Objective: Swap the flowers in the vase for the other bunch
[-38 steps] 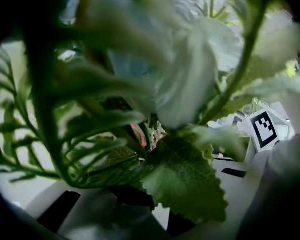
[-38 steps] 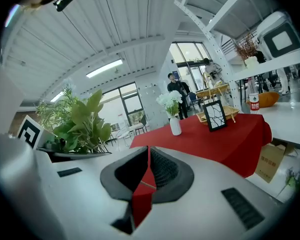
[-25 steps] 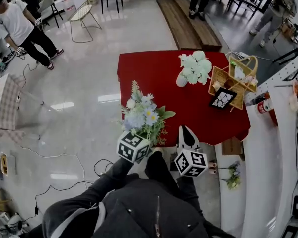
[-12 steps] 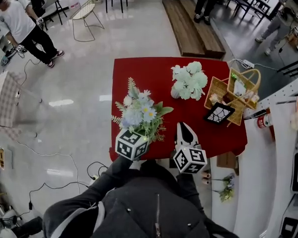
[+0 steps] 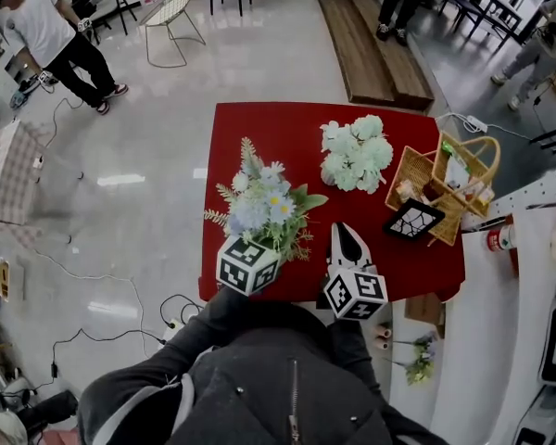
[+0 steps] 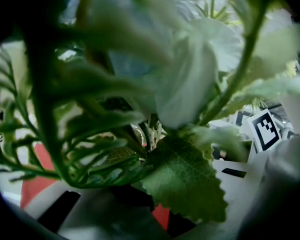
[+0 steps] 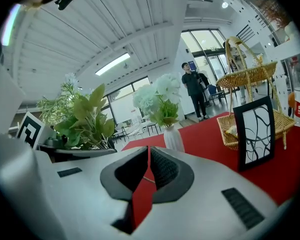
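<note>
My left gripper [image 5: 260, 247] is shut on the stems of a bunch of blue and white flowers [image 5: 264, 213] with green leaves, over the near left part of the red table [image 5: 287, 133]. The bunch's leaves and petals [image 6: 190, 84] fill the left gripper view and hide the jaws. A white vase [image 7: 173, 138] holding pale green flowers [image 5: 355, 153] stands at the table's far middle, beyond both grippers. My right gripper [image 5: 346, 232] is shut and empty, over the table's near edge; in its own view the pads meet [image 7: 149, 151].
A wicker basket [image 5: 445, 185] and a black picture frame [image 5: 413, 219] stand at the table's right. A person [image 5: 51, 35] stands on the glossy floor at the far left. A white counter [image 5: 514, 276] runs along the right, with loose flowers [image 5: 417, 360] on the floor beside it.
Both grippers have moved forward over the table's near edge, the bunch going with the left one. The vase and basket now lie closer to them.
</note>
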Available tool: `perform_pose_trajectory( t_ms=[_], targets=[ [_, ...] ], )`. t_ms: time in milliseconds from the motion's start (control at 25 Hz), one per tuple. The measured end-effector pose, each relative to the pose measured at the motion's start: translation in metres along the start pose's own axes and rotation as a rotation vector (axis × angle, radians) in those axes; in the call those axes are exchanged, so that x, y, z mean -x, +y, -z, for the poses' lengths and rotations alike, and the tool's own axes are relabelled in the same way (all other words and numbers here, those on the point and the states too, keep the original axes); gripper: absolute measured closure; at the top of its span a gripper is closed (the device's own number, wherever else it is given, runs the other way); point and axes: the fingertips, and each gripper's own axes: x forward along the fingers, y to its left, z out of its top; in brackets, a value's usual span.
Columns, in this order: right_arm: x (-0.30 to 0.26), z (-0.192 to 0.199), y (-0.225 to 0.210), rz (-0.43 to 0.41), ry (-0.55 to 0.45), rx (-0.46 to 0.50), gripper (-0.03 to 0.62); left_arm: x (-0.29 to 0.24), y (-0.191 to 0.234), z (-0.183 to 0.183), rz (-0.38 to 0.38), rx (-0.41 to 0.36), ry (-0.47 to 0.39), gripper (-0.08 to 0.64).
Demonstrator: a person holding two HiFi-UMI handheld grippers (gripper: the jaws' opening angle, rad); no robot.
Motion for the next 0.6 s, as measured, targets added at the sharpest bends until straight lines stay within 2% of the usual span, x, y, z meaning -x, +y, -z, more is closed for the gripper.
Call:
perform_pose_trajectory(
  t_ms=[280, 600],
  targets=[
    [-0.016, -0.010, -0.005, 0.029, -0.032, 0.023, 0.574, -0.003, 0.008, -0.004, -0.015, -0.001, 0.012, 0.528],
    [-0.036, -0.031, -0.017, 0.114, -0.112, 0.116, 0.574, -0.012, 0.022, -0.026, 0.008, -0.026, 0.018, 0.528]
  ],
)
